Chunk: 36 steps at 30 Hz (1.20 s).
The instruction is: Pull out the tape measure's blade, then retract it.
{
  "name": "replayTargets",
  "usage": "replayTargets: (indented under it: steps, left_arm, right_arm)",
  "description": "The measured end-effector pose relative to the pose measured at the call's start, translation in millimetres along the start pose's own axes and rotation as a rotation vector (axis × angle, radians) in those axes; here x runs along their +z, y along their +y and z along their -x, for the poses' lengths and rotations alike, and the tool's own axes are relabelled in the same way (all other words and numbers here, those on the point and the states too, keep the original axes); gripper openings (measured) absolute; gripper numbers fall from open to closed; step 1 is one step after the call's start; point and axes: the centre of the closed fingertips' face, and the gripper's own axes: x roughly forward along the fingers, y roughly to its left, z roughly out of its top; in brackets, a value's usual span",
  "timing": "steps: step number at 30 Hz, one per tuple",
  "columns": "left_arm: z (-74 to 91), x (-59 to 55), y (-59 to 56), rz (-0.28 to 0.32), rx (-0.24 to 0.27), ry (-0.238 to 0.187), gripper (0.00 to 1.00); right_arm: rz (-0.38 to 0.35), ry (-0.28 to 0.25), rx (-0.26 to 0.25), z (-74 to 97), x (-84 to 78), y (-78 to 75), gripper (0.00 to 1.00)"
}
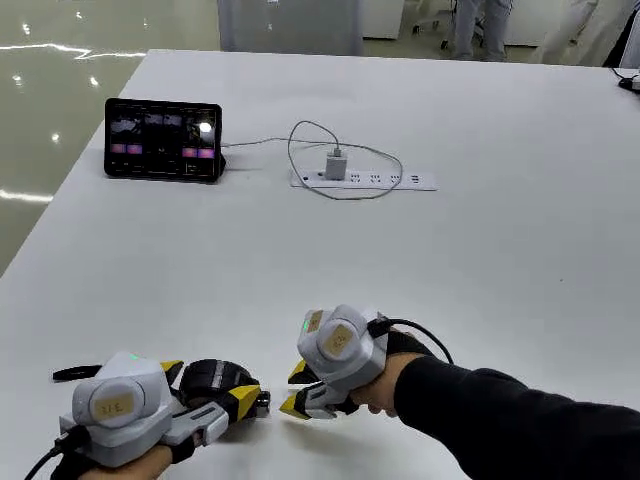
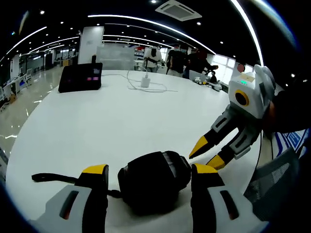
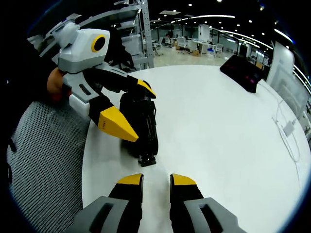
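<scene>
A black tape measure (image 1: 214, 376) lies on the white table (image 1: 420, 270) near its front edge, a black wrist strap (image 1: 74, 373) trailing to its left. My left gripper (image 1: 208, 384) is shut on its case, one yellow-tipped finger on each side (image 2: 95, 171). In the left gripper view the case (image 2: 154, 180) sits between the jaws. My right gripper (image 1: 294, 390) hovers just right of it, tips pointing at it, jaws a little apart and holding nothing. In the right gripper view the blade's end hook (image 3: 147, 159) faces my right gripper (image 3: 157, 180), a short gap away.
A dark tablet (image 1: 163, 139) stands at the back left. A white power strip (image 1: 365, 180) with a charger and looped cable lies behind the middle. The table's left edge (image 1: 60, 195) drops to a glossy floor. People stand far behind.
</scene>
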Motion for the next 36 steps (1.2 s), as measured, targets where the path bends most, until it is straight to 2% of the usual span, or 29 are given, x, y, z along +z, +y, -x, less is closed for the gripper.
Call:
replayTargets:
  steps: [3, 5, 7, 12, 16, 18, 20, 22, 26, 29, 30, 31, 32, 33, 35, 36]
  left_arm:
    - [1.5, -2.3, -2.7, -0.032, -0.04, 0.025, 0.67]
    - [2.8, -6.2, -8.8, -0.049, -0.096, 0.058, 0.72]
    - [3.8, -5.4, -8.9, -0.072, -0.11, 0.061, 0.75]
    - [7.2, -4.6, -5.3, -0.075, -0.158, 0.085, 0.83]
    - [8.7, -4.9, 0.0, -0.098, -0.175, 0.097, 0.89]
    - [10.6, -3.3, 4.6, -0.109, -0.182, 0.084, 0.94]
    - [12.6, -5.7, 10.3, -0.105, -0.184, 0.1, 0.99]
    - [15.4, -7.4, 13.4, -0.111, -0.186, 0.109, 0.99]
    - [23.3, -9.9, 22.7, -0.185, -0.195, 0.106, 0.99]
    - [31.0, -13.1, 25.0, -0.205, -0.205, 0.118, 0.99]
    - [33.8, -13.5, 32.3, -0.255, -0.173, 0.124, 0.99]
    - [36.2, -13.4, 35.3, -0.278, -0.154, 0.126, 0.99]
    - [38.7, -16.1, 31.2, -0.277, -0.183, 0.13, 0.99]
    - [40.9, -18.2, 30.2, -0.271, -0.192, 0.142, 0.99]
    - [45.1, -25.8, 32.1, -0.265, -0.195, 0.189, 0.99]
    - [46.4, -25.5, 32.0, -0.273, -0.201, 0.183, 0.99]
  right_arm:
    - [-0.007, -0.017, -0.02, 10.0, -1.6, -3.5, 0.19]
    - [-0.017, -0.029, -0.031, 17.4, -4.3, -5.4, 0.2]
    - [-0.024, -0.038, -0.04, 23.1, -7.0, -6.4, 0.21]
    - [-0.045, -0.034, -0.066, 39.1, -26.0, -3.7, 0.25]
    - [-0.044, -0.038, -0.088, 51.3, -35.9, -1.8, 0.28]
    - [-0.039, -0.041, -0.093, 59.5, -41.8, -2.3, 0.3]
    - [-0.064, -0.054, -0.077, 67.7, -46.7, -1.4, 0.35]
    - [-0.076, -0.075, -0.095, 75.4, -49.4, -4.2, 0.38]
    - [-0.104, -0.097, -0.12, 91.7, -61.0, -7.3, 0.42]
    - [-0.119, -0.108, -0.138, 101.4, -70.3, -9.5, 0.45]
    - [-0.131, -0.111, -0.147, 105.3, -75.2, -11.4, 0.46]
    - [-0.14, -0.115, -0.15, 108.2, -78.2, -12.2, 0.47]
    - [-0.168, -0.141, -0.154, 113.2, -79.8, -12.8, 0.48]
    - [-0.183, -0.162, -0.157, 116.6, -80.8, -13.6, 0.51]
    - [-0.184, -0.142, -0.169, 123.9, -92.3, -13.6, 0.55]
    - [-0.18, -0.14, -0.178, 126.1, -96.4, -14.4, 0.55]
